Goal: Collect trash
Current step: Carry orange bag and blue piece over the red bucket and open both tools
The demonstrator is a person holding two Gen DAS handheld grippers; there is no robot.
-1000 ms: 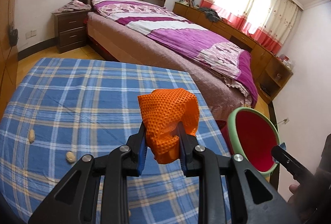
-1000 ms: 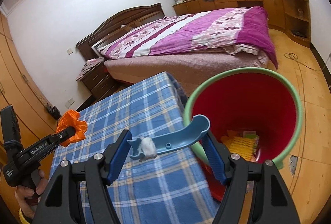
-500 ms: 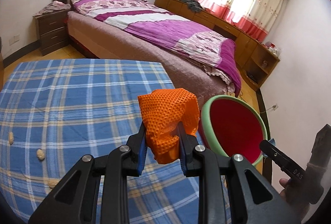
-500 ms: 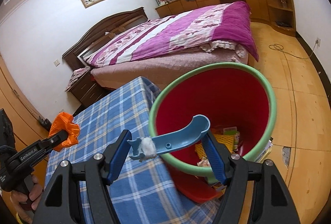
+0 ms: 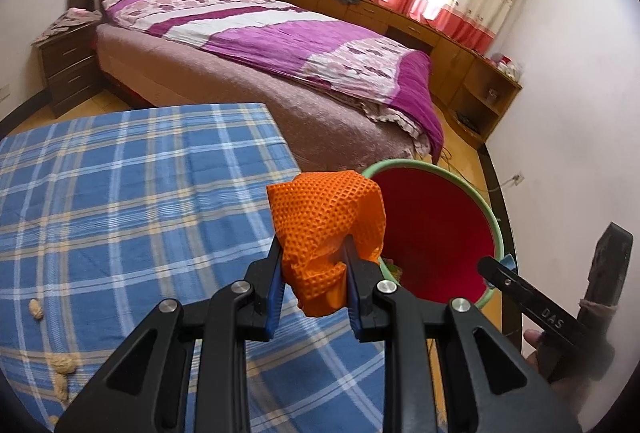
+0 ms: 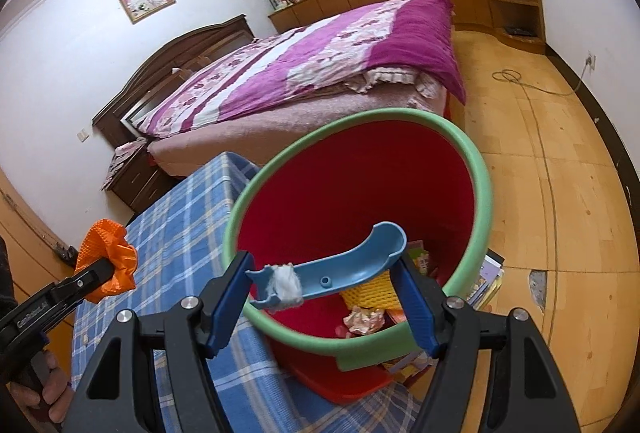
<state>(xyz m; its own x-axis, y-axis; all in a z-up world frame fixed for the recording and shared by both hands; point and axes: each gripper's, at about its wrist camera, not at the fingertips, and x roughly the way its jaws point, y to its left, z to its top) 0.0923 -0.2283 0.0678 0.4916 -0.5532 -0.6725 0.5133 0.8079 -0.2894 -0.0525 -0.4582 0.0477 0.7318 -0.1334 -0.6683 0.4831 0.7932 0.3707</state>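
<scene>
My left gripper (image 5: 314, 273) is shut on a crumpled orange mesh wrapper (image 5: 326, 229), held above the table's right edge beside the bin; it also shows in the right wrist view (image 6: 106, 261). My right gripper (image 6: 324, 285) is shut on a curved blue plastic piece (image 6: 344, 267) with a white wad (image 6: 286, 283) stuck on it, held over the near rim of the red bin with a green rim (image 6: 360, 201). The bin (image 5: 436, 233) holds yellow mesh (image 6: 366, 291) and crumpled paper (image 6: 362, 317).
The table with a blue plaid cloth (image 5: 120, 201) has several peanut shells (image 5: 60, 363) near its left front. A bed with a purple cover (image 5: 288, 45) stands behind. Wood cabinets (image 5: 452, 49) line the window wall. A cable (image 6: 532, 85) lies on the wood floor.
Both grippers have moved right toward the bin. The blue piece now sits over the bin's rim and the orange wrapper is close to the bin's edge. Both grips are unchanged.
</scene>
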